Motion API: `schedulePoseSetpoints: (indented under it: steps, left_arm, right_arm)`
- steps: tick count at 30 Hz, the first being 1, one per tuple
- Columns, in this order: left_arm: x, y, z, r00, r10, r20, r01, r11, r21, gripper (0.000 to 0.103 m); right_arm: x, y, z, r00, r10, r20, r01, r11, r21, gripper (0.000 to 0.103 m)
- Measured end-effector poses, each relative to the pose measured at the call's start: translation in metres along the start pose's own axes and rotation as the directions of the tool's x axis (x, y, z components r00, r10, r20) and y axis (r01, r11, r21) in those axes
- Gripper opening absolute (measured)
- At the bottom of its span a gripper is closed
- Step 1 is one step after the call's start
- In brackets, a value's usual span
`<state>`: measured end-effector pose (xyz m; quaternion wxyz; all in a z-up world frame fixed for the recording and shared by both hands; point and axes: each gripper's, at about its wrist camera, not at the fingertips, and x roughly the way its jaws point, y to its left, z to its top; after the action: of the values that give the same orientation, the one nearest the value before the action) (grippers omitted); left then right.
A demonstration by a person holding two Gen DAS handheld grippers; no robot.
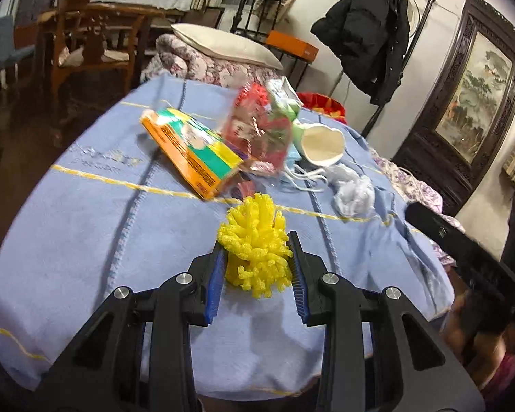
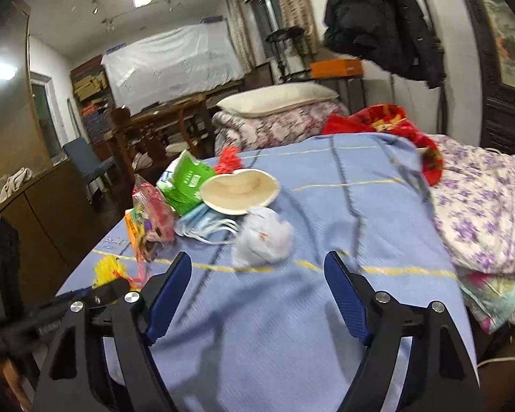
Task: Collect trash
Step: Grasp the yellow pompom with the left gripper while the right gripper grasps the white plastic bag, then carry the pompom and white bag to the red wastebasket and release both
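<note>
Yellow foam fruit net (image 1: pixel 255 245) clamped in the left gripper (image 1: pixel 257 257) above the blue bedspread (image 1: pixel 86 240): first pickup apparently made. Right gripper (image 2: pixel 257 274) wide, empty. Crumpled tissue (image 2: pixel 262 237), face masks (image 2: pixel 202 228), orange box (image 1: pixel 192 151) and wrappers remain uncollected.

A yellow foam net (image 1: pixel 255 245), frilly and bunched into a ball, sits clamped between the blue pads of the left tongs (image 1: pixel 257 257), above the blue blanket (image 1: pixel 103 226). Taking that net as the landmark: just beyond it lies a tilted orange and green box (image 1: pixel 192 151), flat but blurred. Beyond and to the right of it a clear red-printed wrapper (image 1: pixel 257 134) stands crumpled, with a green packet (image 1: pixel 281 103) behind. Farther right lies a tipped white paper cup (image 1: pixel 322 144), mouth open, blue face masks (image 2: pixel 202 226) beside it, and a crumpled white tissue (image 1: pixel 353 192).
</note>
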<state>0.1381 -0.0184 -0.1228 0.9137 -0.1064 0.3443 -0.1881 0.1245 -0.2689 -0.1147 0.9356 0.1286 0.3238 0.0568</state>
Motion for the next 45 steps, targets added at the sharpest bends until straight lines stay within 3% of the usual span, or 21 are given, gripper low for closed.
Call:
schedulePoseSetpoints:
  steps: [6, 8, 10, 13, 19, 33, 45]
  left_arm:
    - [0.008, 0.009, 0.003, 1.0, 0.005, 0.002, -0.005, 1.0, -0.001, 0.035]
    - [0.009, 0.007, 0.002, 1.0, 0.011, 0.003, -0.011, 1.0, 0.015, 0.035]
    - [0.01, 0.005, 0.0, 1.0, 0.018, 0.005, -0.018, 0.999, 0.029, 0.035]
    - [0.009, 0.003, 0.0, 1.0, 0.02, 0.007, -0.02, 0.999, 0.037, 0.035]
    - [0.006, -0.001, -0.003, 1.0, 0.009, 0.007, -0.01, 0.999, 0.039, 0.035]
    - [-0.04, -0.035, -0.017, 0.997, -0.08, 0.015, 0.079, 0.996, 0.052, 0.035]
    - [-0.075, -0.125, -0.031, 0.987, -0.158, -0.026, 0.16, 0.97, 0.182, 0.035]
  right_arm:
    - [0.046, 0.011, 0.02, 0.991, -0.078, -0.111, 0.074, 0.996, -0.04, 0.078]
    - [0.057, 0.008, 0.021, 0.983, -0.107, -0.147, 0.105, 0.994, -0.024, 0.072]
    - [0.067, 0.003, 0.019, 0.978, -0.091, -0.19, 0.094, 0.996, 0.006, 0.013]
    - [0.058, -0.006, 0.015, 0.983, -0.042, -0.18, 0.055, 0.996, 0.067, 0.008]
    - [0.0, -0.008, 0.011, 0.994, 0.0, -0.105, 0.008, 0.998, 0.068, 0.008]
    - [-0.097, -0.044, -0.004, 0.994, -0.032, -0.106, 0.037, 0.999, 0.037, 0.008]
    - [-0.193, -0.1, -0.025, 0.995, -0.093, -0.044, 0.095, 0.995, 0.042, 0.008]
